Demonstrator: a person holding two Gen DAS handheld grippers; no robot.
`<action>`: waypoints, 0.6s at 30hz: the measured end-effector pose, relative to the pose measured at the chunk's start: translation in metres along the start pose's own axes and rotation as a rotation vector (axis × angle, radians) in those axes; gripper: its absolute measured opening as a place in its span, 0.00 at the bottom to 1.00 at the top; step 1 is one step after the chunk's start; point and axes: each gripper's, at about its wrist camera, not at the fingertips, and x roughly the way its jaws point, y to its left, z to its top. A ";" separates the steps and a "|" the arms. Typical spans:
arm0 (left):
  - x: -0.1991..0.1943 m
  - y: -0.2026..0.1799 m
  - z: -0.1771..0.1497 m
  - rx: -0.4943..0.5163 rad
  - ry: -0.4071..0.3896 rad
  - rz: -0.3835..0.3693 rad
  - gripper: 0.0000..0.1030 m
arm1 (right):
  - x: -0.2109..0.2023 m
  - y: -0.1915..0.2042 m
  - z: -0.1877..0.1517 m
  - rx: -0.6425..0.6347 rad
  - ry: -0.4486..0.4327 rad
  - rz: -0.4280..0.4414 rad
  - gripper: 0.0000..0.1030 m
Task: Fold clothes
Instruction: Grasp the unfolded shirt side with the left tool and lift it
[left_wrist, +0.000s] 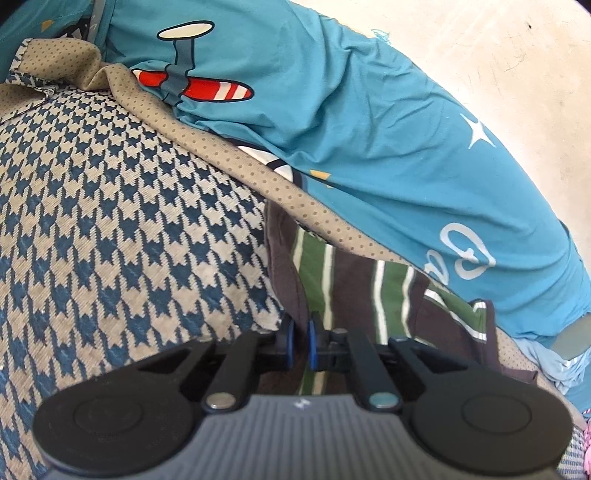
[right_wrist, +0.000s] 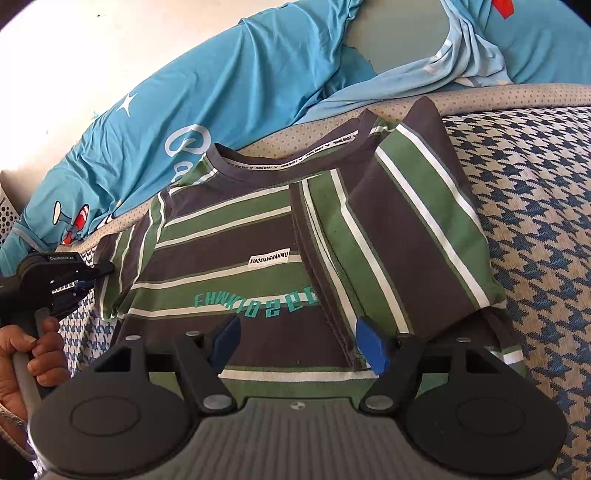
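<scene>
A brown, green and white striped T-shirt lies face up on a houndstooth blanket, collar at the far side. Its right side and sleeve are folded over onto the chest. My right gripper hovers open over the shirt's lower front, and nothing is between its blue pads. In the left wrist view my left gripper is shut on the edge of the striped T-shirt. The right wrist view shows that left gripper at the shirt's left sleeve, held by a hand.
A blue-and-tan houndstooth blanket covers the surface, its dotted tan edge turned up. Beyond it a crumpled blue garment with an aeroplane print lies on a pale surface. A white perforated basket sits far left.
</scene>
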 end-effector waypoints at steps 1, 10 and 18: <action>-0.001 -0.003 0.000 0.003 -0.002 -0.006 0.06 | 0.000 -0.001 0.000 0.004 0.001 0.002 0.67; -0.020 -0.059 -0.024 0.104 0.005 -0.154 0.06 | -0.003 -0.007 0.003 0.052 0.008 0.011 0.67; -0.008 -0.116 -0.090 0.306 0.143 -0.218 0.07 | -0.003 -0.011 0.004 0.065 0.006 -0.022 0.67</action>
